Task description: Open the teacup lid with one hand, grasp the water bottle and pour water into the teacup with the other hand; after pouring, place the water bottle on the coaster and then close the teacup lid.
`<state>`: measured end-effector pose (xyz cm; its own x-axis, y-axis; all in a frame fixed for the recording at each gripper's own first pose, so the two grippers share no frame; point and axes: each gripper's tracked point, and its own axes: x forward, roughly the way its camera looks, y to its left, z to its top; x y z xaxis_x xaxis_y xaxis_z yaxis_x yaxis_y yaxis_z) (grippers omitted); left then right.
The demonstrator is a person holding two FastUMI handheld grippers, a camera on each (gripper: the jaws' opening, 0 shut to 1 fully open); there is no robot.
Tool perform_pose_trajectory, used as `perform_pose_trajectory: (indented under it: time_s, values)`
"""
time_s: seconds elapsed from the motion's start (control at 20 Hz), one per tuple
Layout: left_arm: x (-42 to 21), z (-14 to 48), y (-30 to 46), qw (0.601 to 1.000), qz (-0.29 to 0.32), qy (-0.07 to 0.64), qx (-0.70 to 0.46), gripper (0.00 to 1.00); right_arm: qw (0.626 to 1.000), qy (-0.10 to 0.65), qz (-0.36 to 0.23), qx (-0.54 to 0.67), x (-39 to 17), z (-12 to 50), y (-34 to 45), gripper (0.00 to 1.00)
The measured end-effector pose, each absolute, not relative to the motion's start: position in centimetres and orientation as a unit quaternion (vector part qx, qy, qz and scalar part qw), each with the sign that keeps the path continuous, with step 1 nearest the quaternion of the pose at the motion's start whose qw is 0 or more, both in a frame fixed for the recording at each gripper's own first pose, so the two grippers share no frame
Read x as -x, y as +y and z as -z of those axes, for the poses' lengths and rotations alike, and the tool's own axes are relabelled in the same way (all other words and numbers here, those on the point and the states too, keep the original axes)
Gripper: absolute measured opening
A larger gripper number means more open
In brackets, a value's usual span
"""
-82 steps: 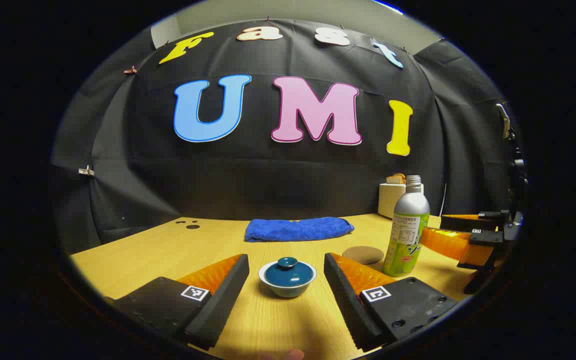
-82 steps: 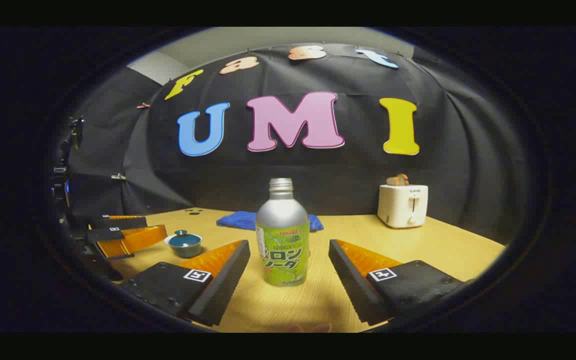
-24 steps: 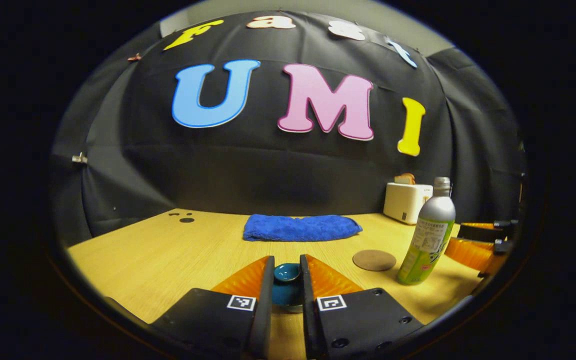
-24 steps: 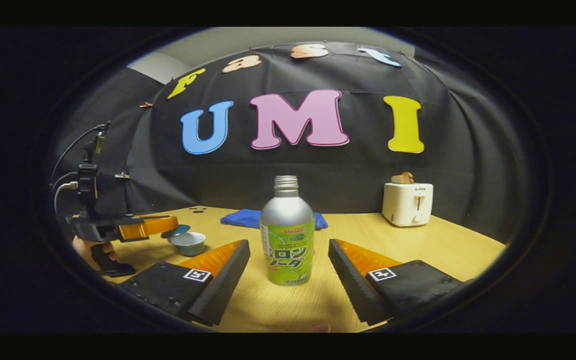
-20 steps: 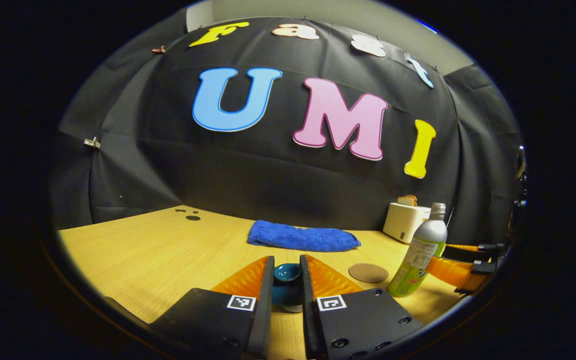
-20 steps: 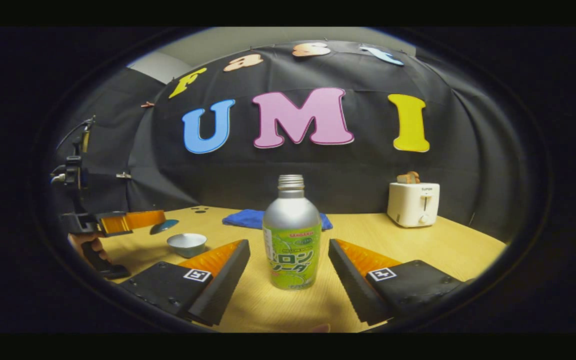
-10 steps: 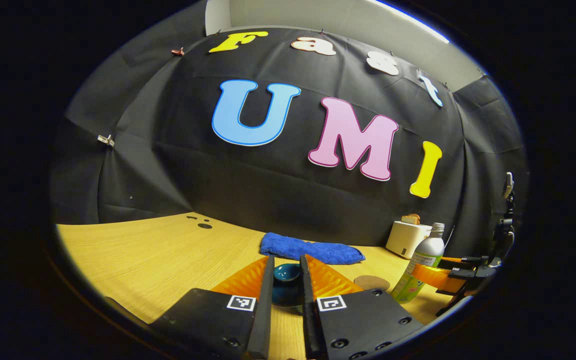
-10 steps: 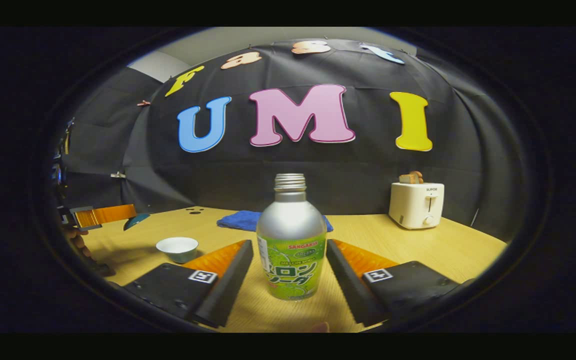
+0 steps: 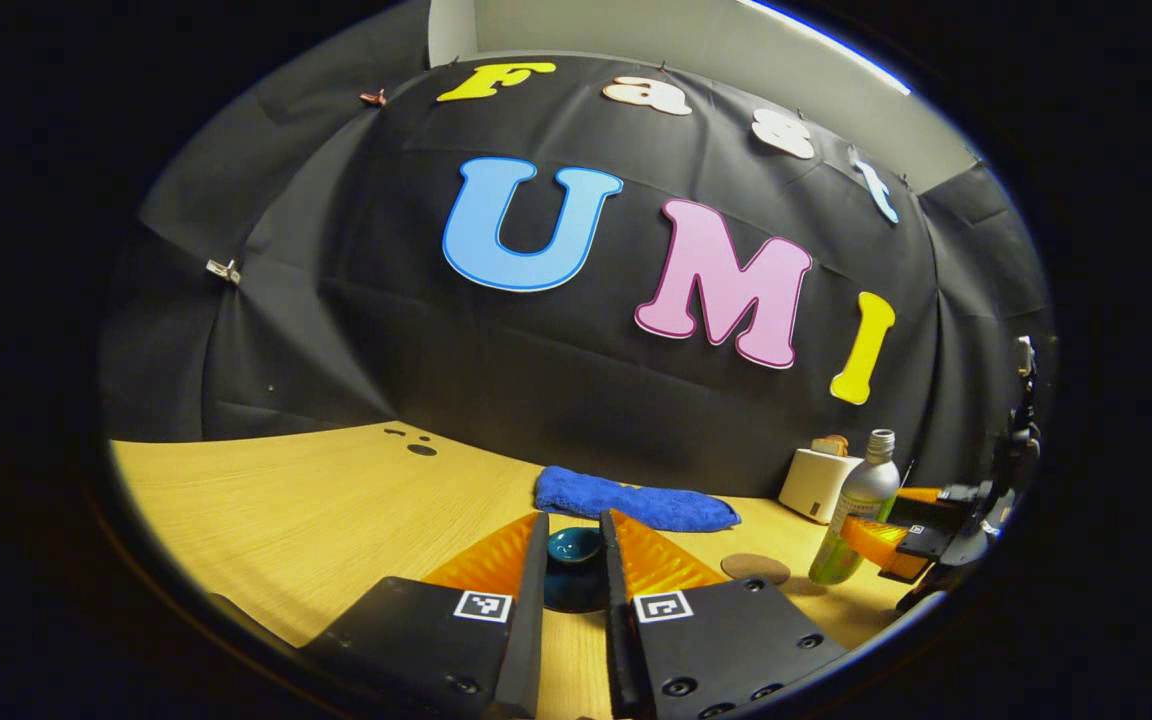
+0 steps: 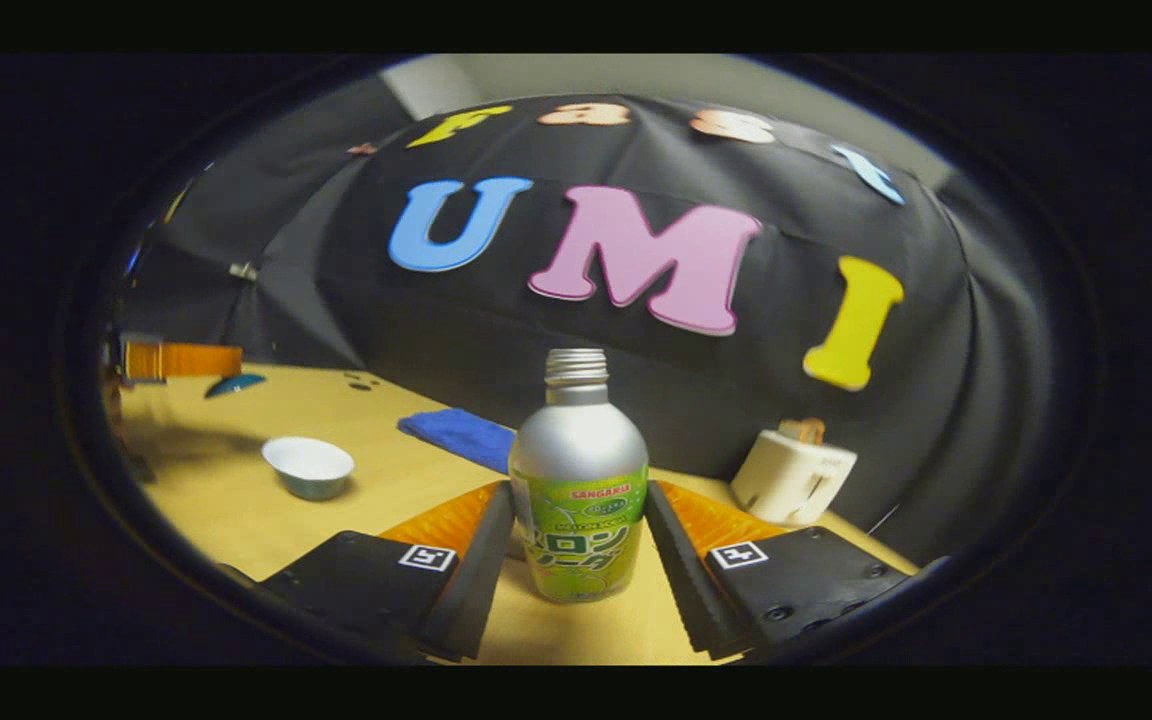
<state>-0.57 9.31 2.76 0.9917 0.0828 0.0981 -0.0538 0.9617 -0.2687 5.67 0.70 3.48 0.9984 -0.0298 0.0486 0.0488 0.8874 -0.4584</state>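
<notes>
The right gripper [image 10: 576, 540] clamps the water bottle [image 10: 577, 490] at its label; the bottle's long axis is upright, mouth pointing up. The open teacup [image 10: 308, 466] sits on the table [image 10: 216, 490] to the gripper's left, well apart. The left gripper [image 9: 574, 580] pinches the teacup lid [image 9: 574, 570]. The coaster [image 9: 755, 568] lies near the bottle.
</notes>
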Motion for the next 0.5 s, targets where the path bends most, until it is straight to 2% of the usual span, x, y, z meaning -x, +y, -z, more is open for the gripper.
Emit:
perform_pose_trajectory:
  time_s: [0.25,0.5]
  values:
    - [0.7,-2.6,10.8,0.988,-0.047,-0.056,0.137,0.30,0.916,-0.016,-0.010,0.402,-6.9,-3.8,4.0,0.77]
    - [0.8,-2.5,11.3,0.987,-0.047,-0.050,0.143,0.30,0.845,-0.030,-0.032,0.533,-7.5,-3.4,6.6,0.77]
